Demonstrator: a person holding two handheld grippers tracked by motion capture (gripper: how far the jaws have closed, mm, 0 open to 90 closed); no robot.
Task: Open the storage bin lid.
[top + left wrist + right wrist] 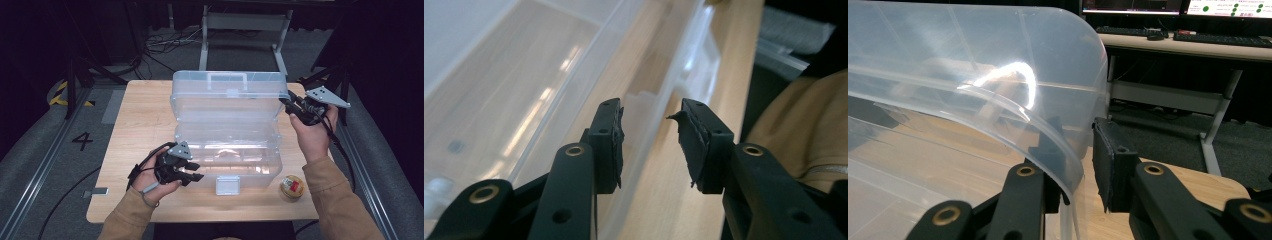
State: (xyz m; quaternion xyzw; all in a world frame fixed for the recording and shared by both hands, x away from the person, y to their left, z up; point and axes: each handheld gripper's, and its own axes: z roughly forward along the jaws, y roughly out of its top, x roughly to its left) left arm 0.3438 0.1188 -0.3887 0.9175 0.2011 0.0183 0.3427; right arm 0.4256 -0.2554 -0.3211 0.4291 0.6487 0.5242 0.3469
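A clear plastic box (250,172) stands in the middle of the wooden table (140,130), with its lid (225,95) raised upright behind it. My left gripper (197,171) hovers at the box's front left corner, open with nothing between its pads. In the left gripper view its jaws (649,115) point along the box's front wall (524,100) and the table edge (674,190). My right gripper (291,106) is at the lid's right edge. In the right gripper view its jaws (1075,132) straddle the lid's side rim (1048,125), one pad inside, one outside, shut on it.
A small round yellow-brown object (292,186) with a red label lies on the table by the box's front right corner. The box's front latch (227,185) hangs down. A tan sleeve (804,130) is close to the left gripper. Metal frame legs (205,45) stand behind the table.
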